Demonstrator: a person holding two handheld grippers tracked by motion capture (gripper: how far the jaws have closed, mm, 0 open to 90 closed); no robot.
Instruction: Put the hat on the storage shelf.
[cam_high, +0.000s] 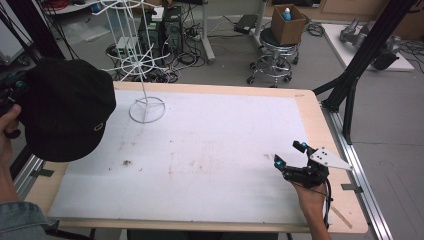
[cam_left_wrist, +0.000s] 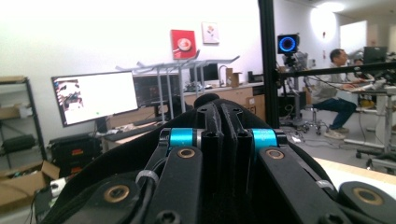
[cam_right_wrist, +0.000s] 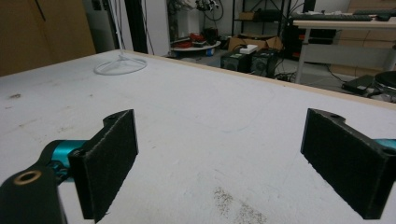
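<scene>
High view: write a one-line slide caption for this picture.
Left gripper lifts a black fabric cap beside a white wire stand; right gripper rests open on the table.

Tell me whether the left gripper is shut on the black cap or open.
Shut on the black cap: in the left gripper view the left gripper has its jaws pressed together with black fabric pinched between them.

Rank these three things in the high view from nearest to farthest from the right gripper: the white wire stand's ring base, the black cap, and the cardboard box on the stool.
From the right gripper, low on the table's right side:
1. White wire stand's ring base, up-left on the white mat.
2. Cardboard box, on the stool behind the table.
3. Black cap, at the far left edge, held up by the left gripper.
</scene>
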